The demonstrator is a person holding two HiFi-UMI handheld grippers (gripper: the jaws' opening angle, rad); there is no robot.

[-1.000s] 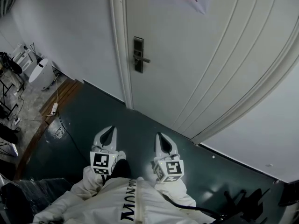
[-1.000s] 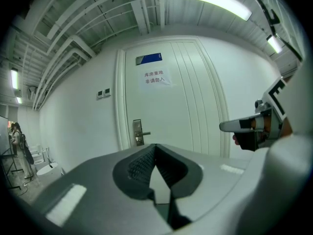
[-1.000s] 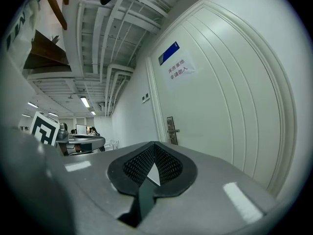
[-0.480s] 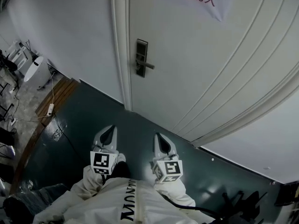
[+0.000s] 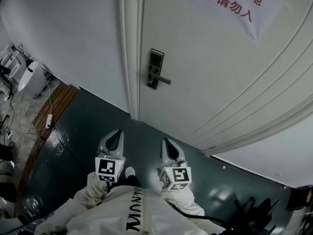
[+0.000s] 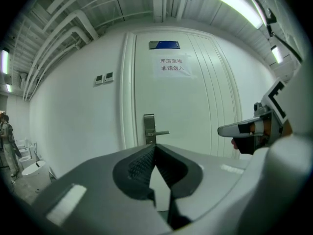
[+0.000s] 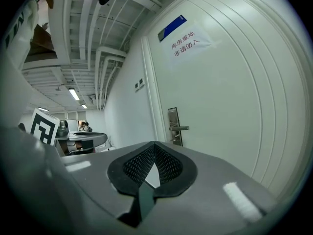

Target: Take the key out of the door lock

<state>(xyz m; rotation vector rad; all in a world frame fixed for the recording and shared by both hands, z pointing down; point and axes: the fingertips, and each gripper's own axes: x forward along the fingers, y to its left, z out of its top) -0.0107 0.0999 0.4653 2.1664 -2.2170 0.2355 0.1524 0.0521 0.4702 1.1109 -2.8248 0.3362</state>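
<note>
Ahead, the door lock [image 5: 155, 68] sits by the left edge of the white door [image 5: 210, 82]; we cannot make out a key in it. Well short of it, we hold the left gripper [image 5: 117, 133] and the right gripper [image 5: 165, 142] low, each with jaws pressed together, empty.

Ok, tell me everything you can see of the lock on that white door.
The lock is a tall, narrow rectangular plate that looks like grey metal, with a darker panel inside a lighter rim. It sits upright on the white door, close to the door's left edge and right beside the frame. A slim lever handle sticks out from its lower half, pointing right and roughly level. No key can be made out at this size. Nothing touches the lock.
</note>
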